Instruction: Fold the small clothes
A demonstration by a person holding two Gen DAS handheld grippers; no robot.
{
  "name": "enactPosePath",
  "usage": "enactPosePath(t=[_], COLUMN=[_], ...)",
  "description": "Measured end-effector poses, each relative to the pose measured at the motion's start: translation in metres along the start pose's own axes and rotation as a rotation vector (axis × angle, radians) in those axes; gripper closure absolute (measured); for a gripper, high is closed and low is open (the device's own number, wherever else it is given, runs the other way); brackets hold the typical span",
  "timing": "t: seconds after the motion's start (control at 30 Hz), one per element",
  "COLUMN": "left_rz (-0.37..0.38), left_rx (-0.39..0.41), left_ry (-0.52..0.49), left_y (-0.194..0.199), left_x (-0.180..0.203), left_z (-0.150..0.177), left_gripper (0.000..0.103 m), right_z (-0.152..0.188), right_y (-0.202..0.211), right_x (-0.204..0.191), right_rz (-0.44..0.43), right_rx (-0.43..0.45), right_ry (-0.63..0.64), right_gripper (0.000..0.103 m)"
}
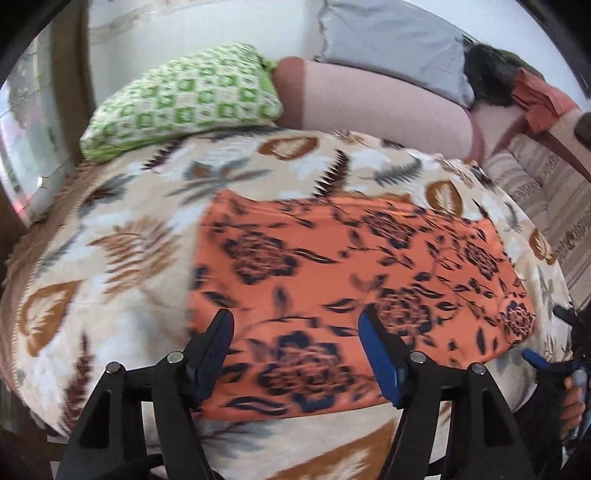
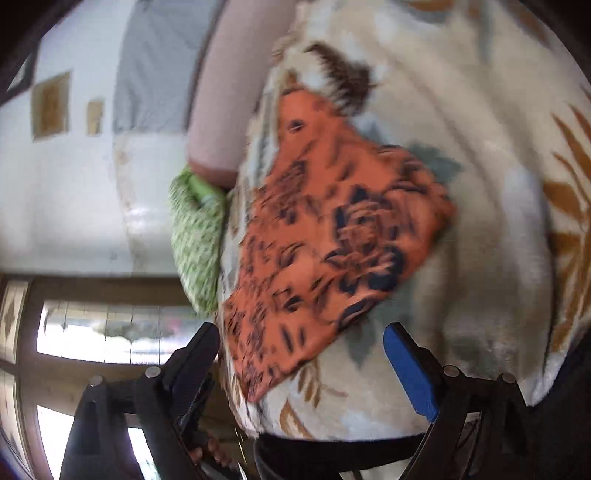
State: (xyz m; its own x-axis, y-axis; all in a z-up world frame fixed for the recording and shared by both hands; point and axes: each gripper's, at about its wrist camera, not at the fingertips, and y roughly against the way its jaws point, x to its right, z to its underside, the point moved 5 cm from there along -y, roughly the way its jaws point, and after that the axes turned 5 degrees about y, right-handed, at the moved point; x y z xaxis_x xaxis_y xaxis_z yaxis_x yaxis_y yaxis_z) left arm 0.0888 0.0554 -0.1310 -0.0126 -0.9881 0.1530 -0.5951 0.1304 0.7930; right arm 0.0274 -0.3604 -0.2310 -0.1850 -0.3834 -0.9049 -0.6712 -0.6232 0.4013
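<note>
Nearest to us, the left tongs [image 1: 295,347] stood with their jaws apart and nothing between them, poised above the near edge of the orange floral cloth [image 1: 351,266]. Our right tongs [image 2: 303,365] were also wide apart and empty, aimed at one corner of the same cloth. In the left wrist view, a hand [image 1: 572,402] gripping the other tool showed at the lower right edge. The cloth lay flat as a folded rectangle on a cream leaf-patterned blanket [image 1: 122,236] covering a bed. Beyond it, at the blanket's far edge, rested a green-and-white checked pillow [image 1: 184,99], with a pale pink bolster [image 1: 376,103] just beside it. Farther back, a grey pillow [image 1: 391,40] leaned against the white wall [image 1: 184,26].
</note>
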Motion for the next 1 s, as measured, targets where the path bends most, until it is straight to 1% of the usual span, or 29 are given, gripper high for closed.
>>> enactPosePath(t=[0.03, 0.07, 0.1, 0.17, 0.2, 0.27, 0.3, 0.37, 0.4, 0.43, 0.47, 0.5, 0.53, 0.6, 0.63, 0.67, 0.7, 0.77, 0.8, 0.9, 1.0], left_rz=[0.007, 0.014, 0.018, 0.006, -0.005, -0.041, -0.041, -0.013, 0.001, 0.004, 0.002, 0.003, 0.0, -0.051, -0.067, -0.079, -0.081, -0.053, -0.035, -0.041, -0.054], left_rx=[-0.001, -0.008, -0.032, -0.069, -0.103, -0.167, -0.161, -0.115, -0.087, -0.065, -0.05, -0.049, -0.066, -0.137, -0.15, -0.129, -0.135, -0.143, -0.132, -0.111, -0.117], left_ry=[0.001, 0.0, -0.004, -0.015, -0.026, -0.048, -0.047, -0.029, -0.02, -0.016, -0.014, -0.015, -0.022, -0.058, -0.074, -0.083, -0.076, -0.046, -0.03, -0.031, -0.031], left_y=[-0.004, -0.007, -0.018, -0.032, -0.043, -0.061, -0.061, -0.051, -0.047, -0.044, -0.045, -0.049, -0.055, -0.078, -0.085, -0.083, -0.08, -0.075, -0.07, -0.063, -0.064], left_x=[0.007, 0.014, 0.02, 0.025, 0.027, 0.027, 0.027, 0.028, 0.029, 0.03, 0.031, 0.033, 0.035, 0.035, 0.035, 0.038, 0.039, 0.041, 0.041, 0.043, 0.044], left_z=[0.001, 0.004, 0.007, 0.016, 0.021, 0.03, 0.03, 0.024, 0.018, 0.014, 0.009, 0.006, 0.006, 0.014, 0.018, 0.017, 0.015, 0.011, 0.008, 0.001, -0.001], left_gripper=[0.033, 0.033, 0.032, 0.032, 0.032, 0.033, 0.033, 0.033, 0.033, 0.032, 0.032, 0.032, 0.032, 0.032, 0.03, 0.03, 0.03, 0.03, 0.03, 0.03, 0.03], right_z=[-0.006, -0.012, -0.018, -0.024, -0.027, -0.031, -0.034, -0.037, -0.038, -0.041, -0.044, -0.045, -0.045, -0.048, -0.049, -0.05, -0.052, -0.052, -0.052, -0.052, -0.053], right_y=[0.0, 0.0, -0.002, -0.006, -0.007, -0.008, -0.004, -0.002, -0.004, -0.006, -0.013, -0.019, -0.022, -0.021, -0.022, -0.025, -0.027, -0.03, -0.032, -0.029, -0.027], right_x=[0.002, 0.007, 0.013, 0.023, 0.022, 0.015, 0.011, -0.001, -0.006, -0.007, -0.004, -0.002, -0.002, -0.012, -0.018, -0.022, -0.022, -0.018, -0.019, -0.017, -0.013], right_rz=[0.005, 0.031, 0.031, 0.014, 0.007, 0.032, 0.044, 0.02, 0.034, 0.071, 0.116, 0.12, 0.111, 0.108, 0.108, 0.121, 0.144, 0.18, 0.173, 0.157, 0.163], right_rx=[0.033, 0.073, 0.095, 0.102, 0.112, 0.117, 0.135, 0.153, 0.157, 0.16, 0.145, 0.125, 0.12, 0.143, 0.148, 0.141, 0.126, 0.106, 0.107, 0.119, 0.116], right_ry=[-0.009, -0.034, -0.064, -0.127, -0.135, -0.092, -0.084, -0.05, -0.019, 0.014, 0.033, 0.025, 0.021, 0.064, 0.09, 0.118, 0.131, 0.128, 0.123, 0.107, 0.099], right_gripper=[0.011, 0.011, 0.011, 0.011, 0.01, 0.011, 0.011, 0.011, 0.011, 0.011, 0.011, 0.01, 0.01, 0.011, 0.011, 0.011, 0.011, 0.011, 0.011, 0.011, 0.011])
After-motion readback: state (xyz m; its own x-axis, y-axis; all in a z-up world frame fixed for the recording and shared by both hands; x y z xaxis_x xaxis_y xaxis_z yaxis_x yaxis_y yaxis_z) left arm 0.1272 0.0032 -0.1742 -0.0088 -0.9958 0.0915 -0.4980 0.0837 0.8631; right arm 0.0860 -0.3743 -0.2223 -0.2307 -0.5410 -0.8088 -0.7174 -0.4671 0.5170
